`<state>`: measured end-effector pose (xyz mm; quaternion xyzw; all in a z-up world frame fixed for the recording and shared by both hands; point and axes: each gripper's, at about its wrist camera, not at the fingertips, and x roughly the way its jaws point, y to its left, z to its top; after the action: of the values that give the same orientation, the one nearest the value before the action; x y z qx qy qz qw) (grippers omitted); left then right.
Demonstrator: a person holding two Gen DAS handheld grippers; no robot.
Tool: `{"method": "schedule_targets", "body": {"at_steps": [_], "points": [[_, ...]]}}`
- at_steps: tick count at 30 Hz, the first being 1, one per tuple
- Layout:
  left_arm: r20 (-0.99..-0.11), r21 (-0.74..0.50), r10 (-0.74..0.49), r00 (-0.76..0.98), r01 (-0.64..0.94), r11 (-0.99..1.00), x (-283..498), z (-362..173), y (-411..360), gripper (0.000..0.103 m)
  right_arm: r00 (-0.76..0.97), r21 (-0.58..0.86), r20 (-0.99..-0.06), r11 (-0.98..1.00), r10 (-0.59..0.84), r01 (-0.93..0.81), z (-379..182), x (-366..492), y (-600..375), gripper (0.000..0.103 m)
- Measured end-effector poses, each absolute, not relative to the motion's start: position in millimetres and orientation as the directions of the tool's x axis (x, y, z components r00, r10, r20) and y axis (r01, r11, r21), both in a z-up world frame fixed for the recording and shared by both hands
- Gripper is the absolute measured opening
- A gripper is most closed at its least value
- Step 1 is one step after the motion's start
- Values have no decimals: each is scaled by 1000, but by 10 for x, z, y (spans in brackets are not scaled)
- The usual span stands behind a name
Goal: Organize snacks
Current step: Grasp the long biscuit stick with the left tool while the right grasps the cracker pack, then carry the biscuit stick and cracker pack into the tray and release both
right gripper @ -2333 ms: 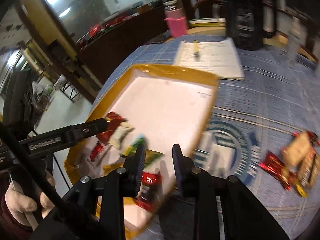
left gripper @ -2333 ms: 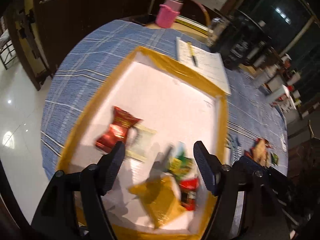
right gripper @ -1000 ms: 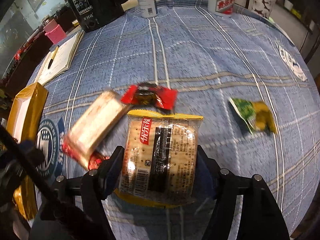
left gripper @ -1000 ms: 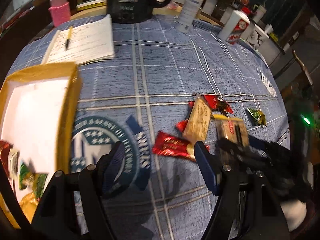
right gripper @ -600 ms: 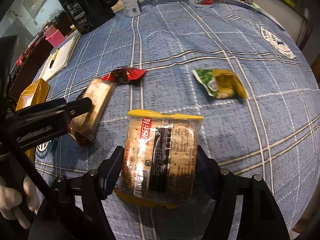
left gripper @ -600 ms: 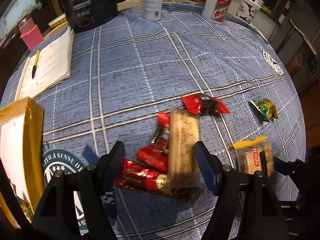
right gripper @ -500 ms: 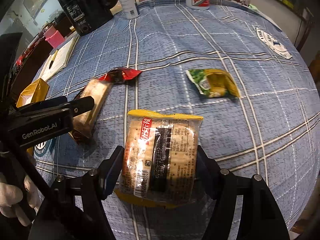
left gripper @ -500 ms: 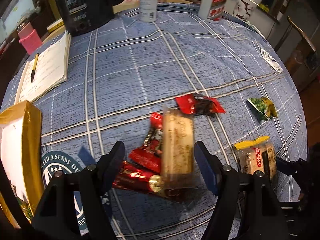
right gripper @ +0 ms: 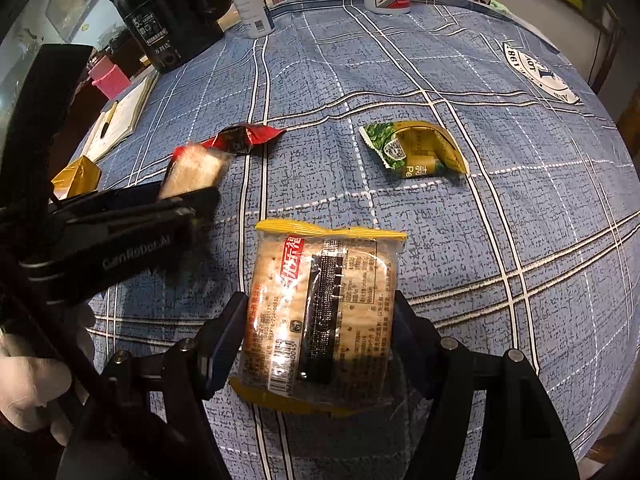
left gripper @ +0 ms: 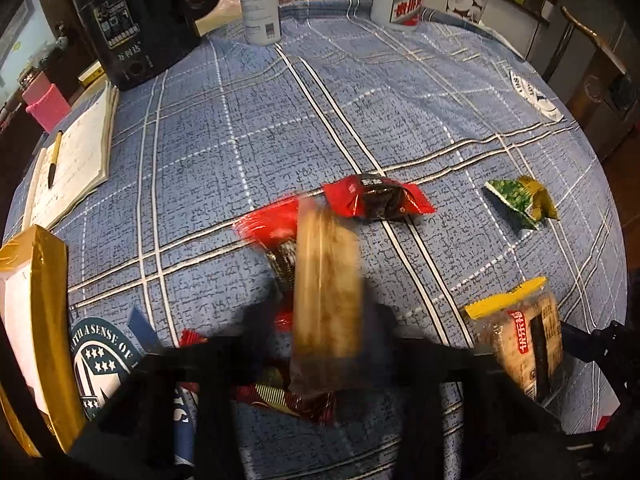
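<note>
- Left gripper (left gripper: 326, 344) has just been closing its jaws; they now pinch the tan wafer pack (left gripper: 326, 280) above the red wrappers (left gripper: 280, 240) on the worktop (left gripper: 280, 120).
- Right gripper (right gripper: 320, 332) clamps the cracker pack (right gripper: 320, 312).
- Your next move, likely: carry both to the yellow-rimmed box (left gripper: 44, 320).

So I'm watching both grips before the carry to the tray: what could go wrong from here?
1. The left gripper has just been closing on the tan bar, which lies on red packets; one might get dragged along.
2. The right gripper holds the cracker pack by its slick wrapper sides; it could slip.
3. The grippers are close together and could bump.
</note>
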<state>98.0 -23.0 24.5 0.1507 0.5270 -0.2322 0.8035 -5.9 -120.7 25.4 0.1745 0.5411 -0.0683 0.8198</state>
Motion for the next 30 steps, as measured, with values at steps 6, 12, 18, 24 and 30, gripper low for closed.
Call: {"method": "schedule_targets", "body": {"at_steps": [6,12,18,24,30], "points": [[-902,-94,-284,326,493,865,859,391,-14,11,416,226,-905,927,86,299,270,-114,-1236,69],[-870,-176,-360,337,470,865,618,638,257,11,423,240,-901,924,97,299,285,-170,-1231,69],[-842,-269,-420,340,410,872,424,818,523,11,437,277,-890,915,130,294,337,-275,-1204,69],[-835,-297,-414,361,338,893,190,874,935,11,465,306,-872,912,153,273,472,-367,-1121,69],[-834,-289,-377,402,265,920,123,904,1355,11,470,301,-867,925,164,232,585,-360,-874,69]]}}
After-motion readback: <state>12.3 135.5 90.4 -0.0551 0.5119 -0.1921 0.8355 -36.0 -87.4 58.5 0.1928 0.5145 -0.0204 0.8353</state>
